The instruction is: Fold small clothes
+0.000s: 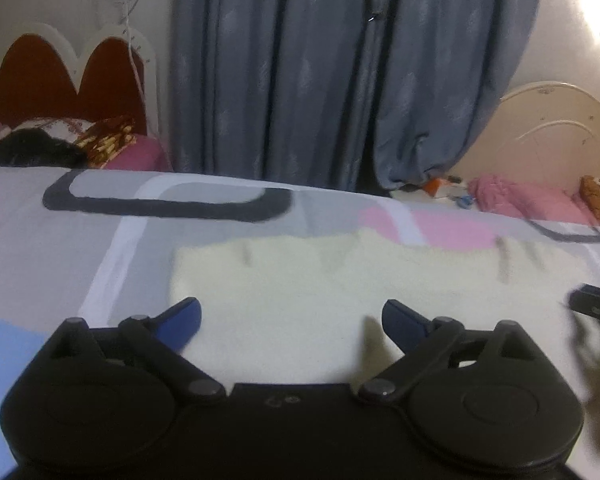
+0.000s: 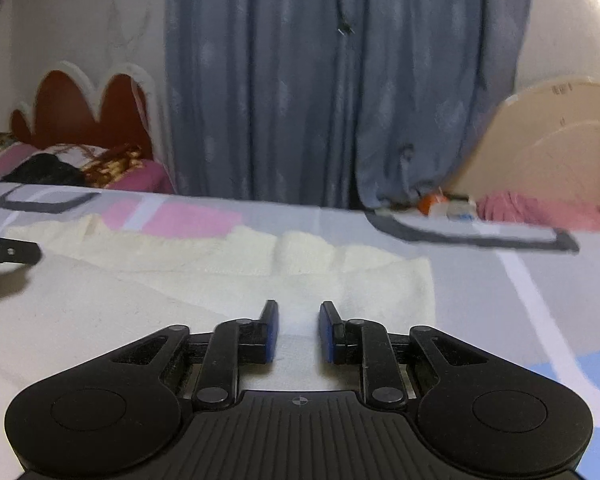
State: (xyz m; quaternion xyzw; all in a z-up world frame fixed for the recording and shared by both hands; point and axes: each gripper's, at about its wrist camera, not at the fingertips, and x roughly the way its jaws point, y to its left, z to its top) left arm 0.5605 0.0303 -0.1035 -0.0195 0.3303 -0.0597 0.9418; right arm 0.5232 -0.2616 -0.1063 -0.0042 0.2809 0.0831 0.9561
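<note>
In the left wrist view, the left gripper hovers with jaws wide apart over the cream knitted cloth, which lies flat on the grey patterned bedsheet.

In the right wrist view, the right gripper has its jaws partly apart, holding nothing, above the cloth's near right part. The cloth looks soft and light; its corners seem the best places to pinch.

The garment is showing pale cream, plain, with a knitted texture. The bedsheet is presenting grey, carrying pink blocks, light blue patches, white bands and dark grey rounded outlines. The curtain is hanging in slate blue with faint lighter flecks. The left tool is showing a black body with blue fingertips; the right tool is showing the same. One headboard is showing reddish brown edged in white; the other headboard is showing cream. Pink bedding is lying beyond.
</note>
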